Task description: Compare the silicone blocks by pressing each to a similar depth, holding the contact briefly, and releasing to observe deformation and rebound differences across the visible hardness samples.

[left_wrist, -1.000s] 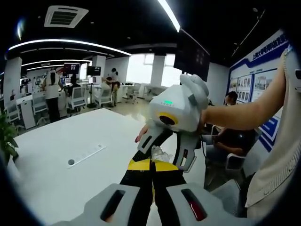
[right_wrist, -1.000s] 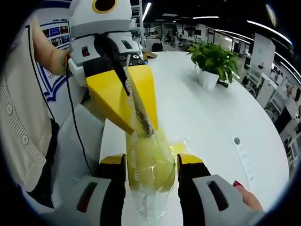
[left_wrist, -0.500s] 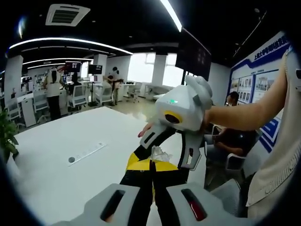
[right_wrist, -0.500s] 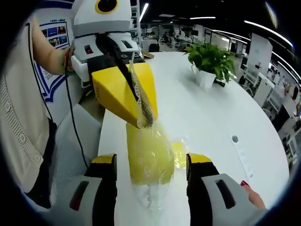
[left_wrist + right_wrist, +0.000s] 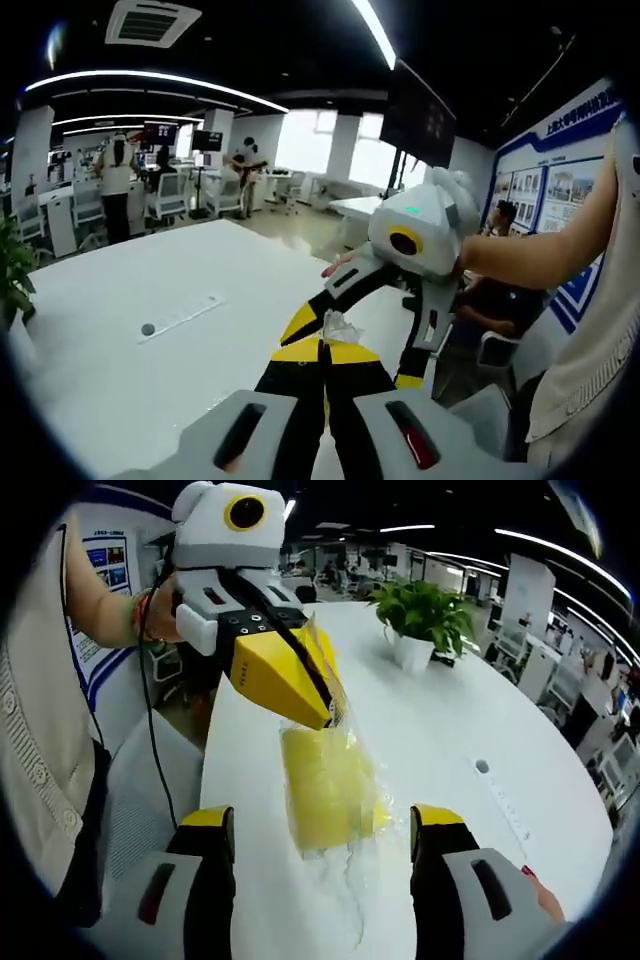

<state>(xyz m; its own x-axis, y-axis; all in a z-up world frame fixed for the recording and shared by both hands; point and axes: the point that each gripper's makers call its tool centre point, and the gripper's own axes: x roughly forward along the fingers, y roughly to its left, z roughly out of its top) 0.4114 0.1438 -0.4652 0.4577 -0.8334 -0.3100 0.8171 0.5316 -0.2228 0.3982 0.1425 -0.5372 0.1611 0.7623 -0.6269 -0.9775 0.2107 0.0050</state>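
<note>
In the right gripper view, the left gripper (image 5: pixel 325 705) has its yellow jaws pinched together on the top edge of a clear plastic bag (image 5: pixel 340 815) that holds a yellow rectangular silicone block (image 5: pixel 322 785), hanging just over the round white table (image 5: pixel 450 730). The right gripper (image 5: pixel 322 830) has its black, yellow-tipped jaws spread wide, one on each side of the block, apart from it. A green potted plant (image 5: pixel 420 620) stands at the far side, and a white power strip (image 5: pixel 500 800) lies to the right.

The wall board (image 5: pixel 572 190) carries blue lettering too small to read.
</note>
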